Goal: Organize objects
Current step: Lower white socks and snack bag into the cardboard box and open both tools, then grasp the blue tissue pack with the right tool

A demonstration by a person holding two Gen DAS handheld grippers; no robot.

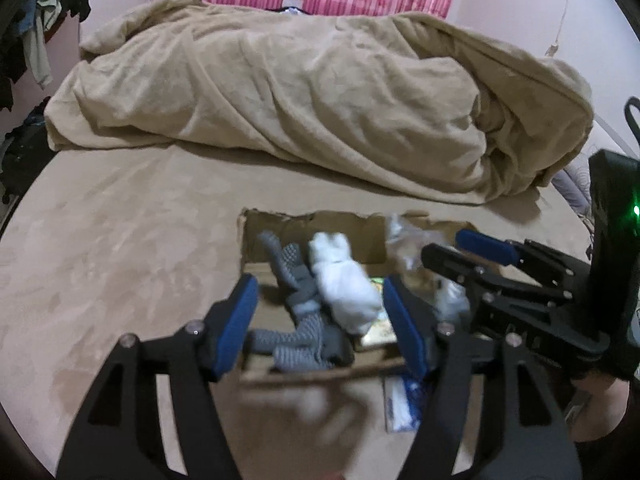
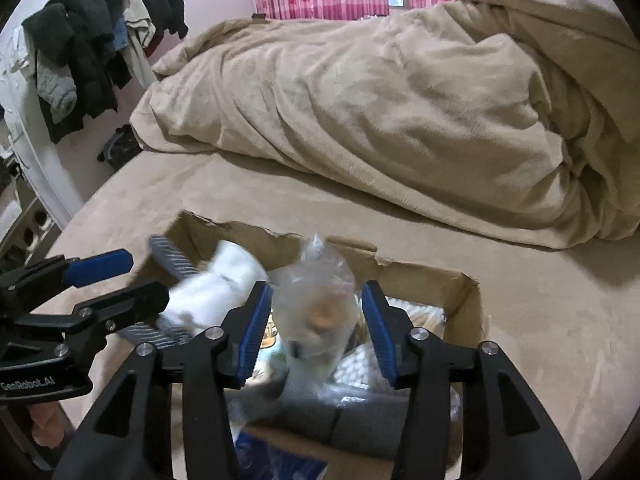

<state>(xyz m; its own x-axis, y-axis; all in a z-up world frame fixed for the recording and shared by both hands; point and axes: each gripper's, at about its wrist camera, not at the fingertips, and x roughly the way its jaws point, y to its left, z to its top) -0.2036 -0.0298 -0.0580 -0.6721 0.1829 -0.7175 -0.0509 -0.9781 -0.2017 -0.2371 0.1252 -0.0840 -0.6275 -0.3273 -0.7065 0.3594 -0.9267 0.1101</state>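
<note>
A bed carries a rumpled beige blanket and an open cardboard box. The box holds gray socks, white socks and a clear plastic bag. The left gripper hovers open above the socks. The right gripper stands open around the bag, not visibly clamping it.

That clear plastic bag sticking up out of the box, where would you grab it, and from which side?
Grip the clear plastic bag at its crumpled upper part, coming from above: it stands higher than the rest in the cardboard box, so there is room on both sides. The right gripper already has open jaws either side of it. Lower down it is crowded by the white sock and other items.
</note>
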